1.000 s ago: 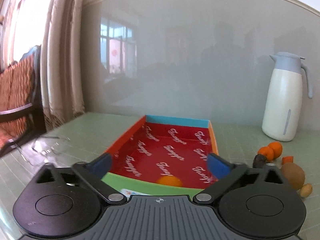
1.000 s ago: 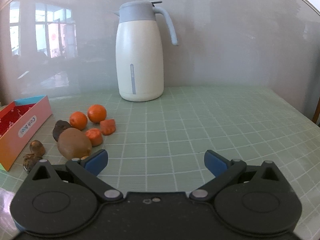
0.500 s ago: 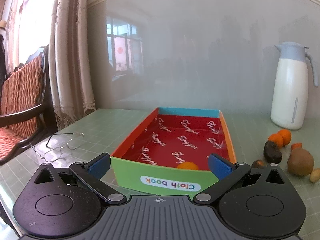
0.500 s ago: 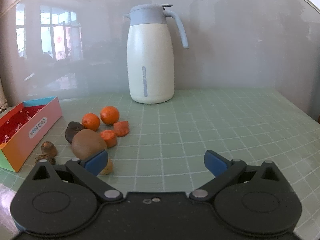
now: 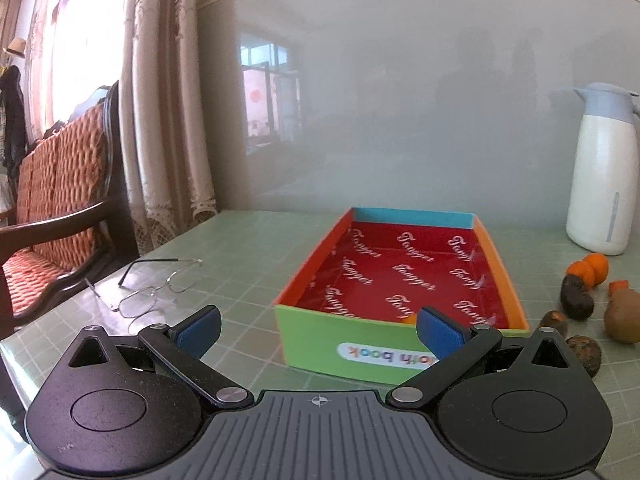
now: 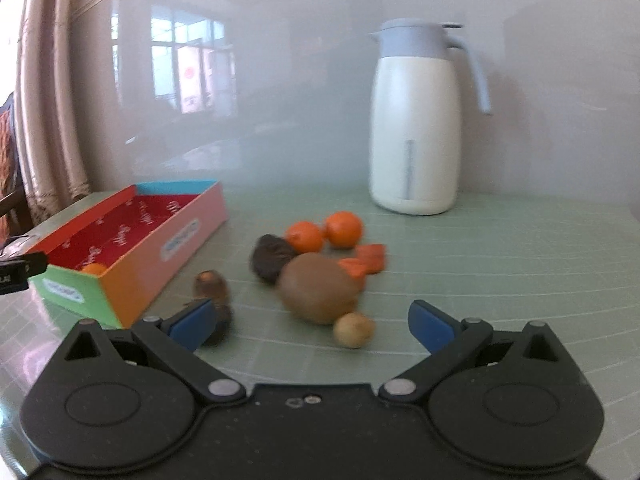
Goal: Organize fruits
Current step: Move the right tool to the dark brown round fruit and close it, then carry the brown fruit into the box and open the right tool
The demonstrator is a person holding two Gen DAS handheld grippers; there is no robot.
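One orange (image 6: 94, 268) inside red-lined box (image 6: 132, 276).

box (image 5: 320, 336) near green wall: white label, upside down, "...oth book" readable. Red lining (image 5: 400, 280): repeated script word, roughly "Tangor", unclear.

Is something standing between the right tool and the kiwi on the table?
Nothing visible blocks it. The right tool is open, and the kiwi lies just ahead of the gap. A small yellowish fruit lies close at the kiwi's near right side.
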